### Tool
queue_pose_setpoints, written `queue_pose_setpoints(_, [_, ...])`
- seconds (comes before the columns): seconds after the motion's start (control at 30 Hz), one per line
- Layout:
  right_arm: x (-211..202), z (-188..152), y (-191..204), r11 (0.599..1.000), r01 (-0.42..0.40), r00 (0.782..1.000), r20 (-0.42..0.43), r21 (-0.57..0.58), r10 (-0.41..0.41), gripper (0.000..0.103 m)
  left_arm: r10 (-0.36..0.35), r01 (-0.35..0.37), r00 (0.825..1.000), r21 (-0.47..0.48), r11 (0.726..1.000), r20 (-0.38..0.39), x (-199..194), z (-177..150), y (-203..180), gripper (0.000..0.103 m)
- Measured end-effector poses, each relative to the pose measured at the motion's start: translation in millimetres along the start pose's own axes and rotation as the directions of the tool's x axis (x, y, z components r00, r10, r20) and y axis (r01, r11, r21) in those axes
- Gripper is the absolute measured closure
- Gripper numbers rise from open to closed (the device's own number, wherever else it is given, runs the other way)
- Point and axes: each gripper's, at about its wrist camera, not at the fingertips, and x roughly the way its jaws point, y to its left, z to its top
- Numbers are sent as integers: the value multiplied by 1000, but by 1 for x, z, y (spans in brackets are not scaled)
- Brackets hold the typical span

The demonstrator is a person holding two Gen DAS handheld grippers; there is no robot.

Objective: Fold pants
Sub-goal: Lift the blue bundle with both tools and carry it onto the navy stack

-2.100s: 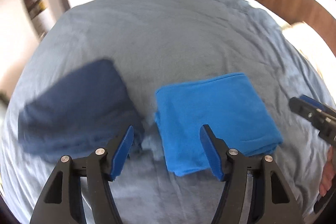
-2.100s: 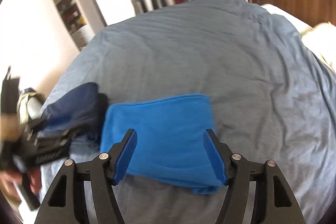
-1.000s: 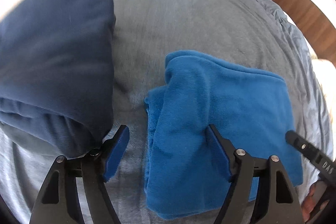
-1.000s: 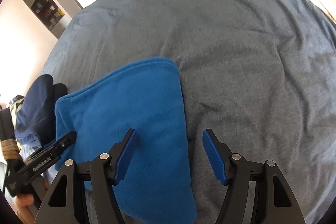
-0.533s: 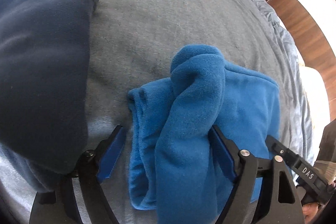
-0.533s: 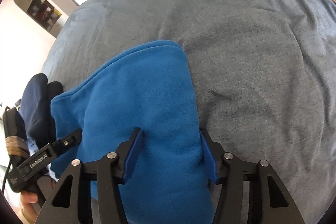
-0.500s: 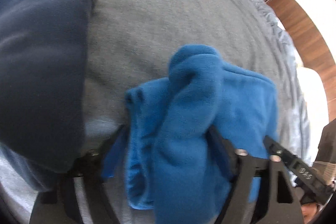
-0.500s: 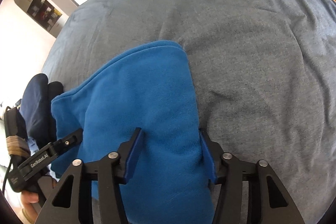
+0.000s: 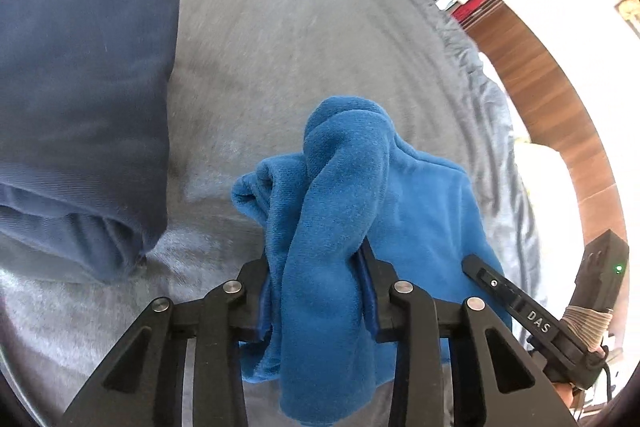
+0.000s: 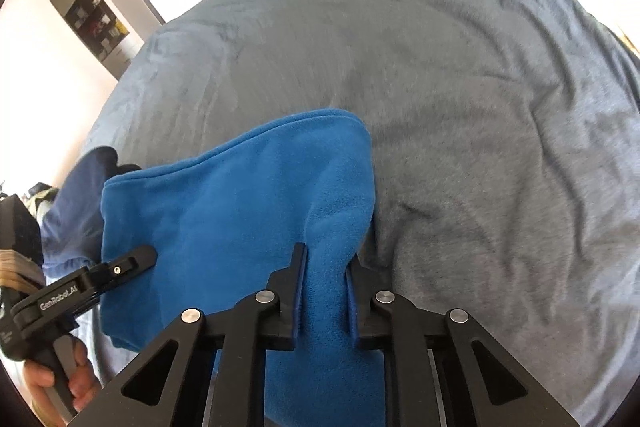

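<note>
Folded bright blue fleece pants (image 9: 420,211) lie on the grey-blue bedspread (image 9: 304,39). My left gripper (image 9: 316,291) is shut on their bunched left edge, which rises in a hump between the fingers. My right gripper (image 10: 325,291) is shut on the right edge of the same blue pants (image 10: 224,211). The right gripper shows at the lower right of the left wrist view (image 9: 516,307). The left gripper shows at the lower left of the right wrist view (image 10: 120,267).
A folded dark navy garment (image 9: 84,115) lies on the bed left of the blue pants, also seen in the right wrist view (image 10: 80,187). A wooden headboard (image 9: 560,99) runs along the right. Shelves and clutter stand beyond the bed's far edge.
Both grippers came down onto the blue pants and closed, left on the left edge, right on the right edge. The left edge has bunched up into a hump.
</note>
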Motion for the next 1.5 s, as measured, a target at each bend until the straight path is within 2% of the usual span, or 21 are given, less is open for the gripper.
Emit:
queue_pose_setpoints(0.2, [-49, 0, 5, 1000, 2, 997, 77, -25, 0, 86, -48, 46, 996, 33, 998, 71, -53, 1, -11, 69])
queue_pose_setpoints(0.33, [-80, 5, 27, 998, -5, 992, 127, -70, 14, 86, -50, 45, 992, 40, 998, 119, -93, 5, -6, 69])
queue_pose_setpoints(0.57, [-103, 17, 89, 987, -70, 978, 186, -143, 96, 86, 1, -9, 977, 36, 999, 214, -168, 23, 28, 69])
queue_pose_setpoints(0.77, [-90, 18, 157, 965, -143, 963, 194, -220, 187, 86, 83, -94, 962, 29, 995, 262, -211, 45, 79, 69])
queue_pose_setpoints(0.9, [-68, 18, 194, 949, -192, 953, 181, -250, 241, 86, 142, -162, 947, 44, 986, 288, -220, 64, 110, 69])
queue_pose_setpoints(1.03, [-42, 23, 222, 940, -229, 949, 158, -254, 274, 86, 156, -175, 942, 38, 984, 298, -220, 82, 136, 69])
queue_pose_setpoints(1.2, [-14, 28, 246, 931, -217, 950, 154, -293, 270, 86, 151, -157, 949, 0, 988, 276, -207, 99, 173, 69])
queue_pose_setpoints(1.5, [30, 20, 265, 928, -167, 967, 126, -334, 220, 86, 128, -134, 971, 18, 991, 200, -179, 107, 214, 67])
